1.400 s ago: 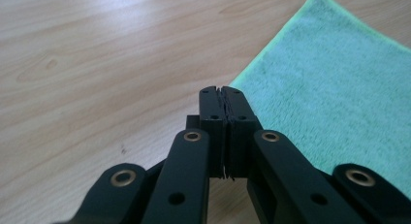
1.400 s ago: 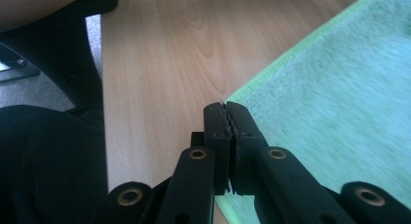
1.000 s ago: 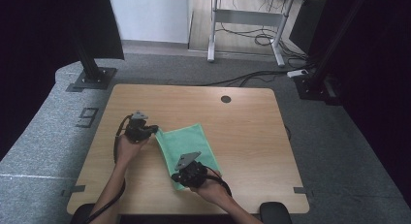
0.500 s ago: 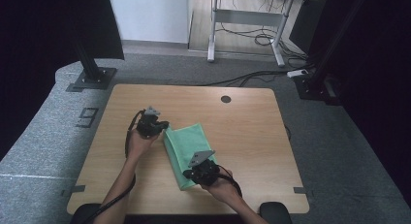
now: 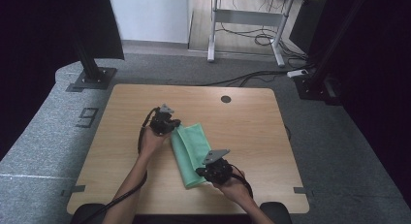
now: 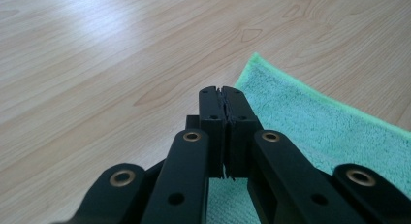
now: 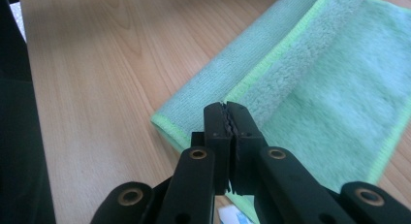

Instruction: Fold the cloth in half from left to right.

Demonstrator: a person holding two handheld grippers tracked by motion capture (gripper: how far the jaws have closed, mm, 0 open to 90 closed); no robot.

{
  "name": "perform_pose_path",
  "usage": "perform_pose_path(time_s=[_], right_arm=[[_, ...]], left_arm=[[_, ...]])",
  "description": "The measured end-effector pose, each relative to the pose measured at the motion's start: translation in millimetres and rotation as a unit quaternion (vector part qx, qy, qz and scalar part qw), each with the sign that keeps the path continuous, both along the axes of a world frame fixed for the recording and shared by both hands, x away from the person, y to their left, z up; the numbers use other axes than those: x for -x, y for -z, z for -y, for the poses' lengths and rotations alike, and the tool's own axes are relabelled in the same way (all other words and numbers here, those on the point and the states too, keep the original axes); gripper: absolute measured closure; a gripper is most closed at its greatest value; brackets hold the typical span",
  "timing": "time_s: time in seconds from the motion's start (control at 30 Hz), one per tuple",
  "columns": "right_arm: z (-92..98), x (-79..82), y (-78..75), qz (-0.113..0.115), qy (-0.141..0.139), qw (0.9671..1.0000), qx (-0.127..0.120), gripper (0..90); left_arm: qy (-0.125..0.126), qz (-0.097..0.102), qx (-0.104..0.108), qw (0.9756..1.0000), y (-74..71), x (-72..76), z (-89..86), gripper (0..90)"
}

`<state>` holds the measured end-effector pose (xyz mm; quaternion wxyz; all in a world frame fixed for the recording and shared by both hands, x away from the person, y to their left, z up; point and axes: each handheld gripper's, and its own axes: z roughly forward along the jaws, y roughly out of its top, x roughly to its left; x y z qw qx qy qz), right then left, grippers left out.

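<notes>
A green cloth [image 5: 191, 144] lies folded into a narrow strip in the middle of the wooden table [image 5: 252, 136]. My left gripper [image 5: 175, 123] is at the strip's far left corner, jaws pressed together on the cloth's edge [image 6: 329, 132]. My right gripper [image 5: 199, 171] is at the near end, shut on the edge of the fluffy upper layer [image 7: 310, 49], which lies folded over the smoother lower layer [image 7: 232, 64]. In the left gripper view the black jaw tips [image 6: 223, 90] meet tightly. The right gripper's jaw tips [image 7: 225, 105] meet in the same way.
A round cable hole [image 5: 226, 99] sits near the table's far edge. Black stand bases rest on the grey floor at far left [image 5: 92, 78] and far right [image 5: 315, 88]. A desk frame with cables [image 5: 247, 35] stands behind. Bare wood lies on both sides of the cloth.
Both grippers have moved to the right across the table, carrying the cloth's left edge with them. The cloth has gone from a wide square to a narrow folded strip.
</notes>
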<state>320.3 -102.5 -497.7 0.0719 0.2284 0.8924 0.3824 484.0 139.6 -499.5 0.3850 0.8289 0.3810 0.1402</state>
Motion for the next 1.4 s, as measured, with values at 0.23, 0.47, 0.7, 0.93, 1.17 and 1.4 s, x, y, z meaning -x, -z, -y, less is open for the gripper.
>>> perform_pose_path(time_s=[0.23,0.47,0.7,0.93,1.17,1.4], right_arm=[[13.5,-0.9,0.5,0.002,0.011,0.9999,0.001,87.3],[22.5,-2.0,2.5,0.000,0.021,0.9998,0.004,87.2],[28.5,-4.7,9.5,-0.006,0.029,0.9995,0.009,87.2],[32.7,-6.5,13.2,-0.012,0.035,0.9992,0.012,87.2],[37.7,-9.0,13.3,-0.010,0.046,0.9989,0.007,82.9],[48.3,-11.8,6.0,0.002,0.070,0.9975,-0.005,75.9]], left_arm=[[0.008,-0.002,-0.006,1.0000,3.0,-5.1,16.3,87.5],[0.014,-0.003,-0.012,0.9998,7.8,-9.9,29.8,87.5],[0.015,-0.006,-0.015,0.9998,13.5,-14.0,40.5,87.4],[0.015,-0.008,-0.020,0.9997,16.1,-17.0,45.5,86.4],[0.007,0.001,-0.008,0.9999,15.2,-18.4,49.0,63.7],[-0.011,0.018,-0.006,0.9998,9.4,-16.2,48.3,45.0]])
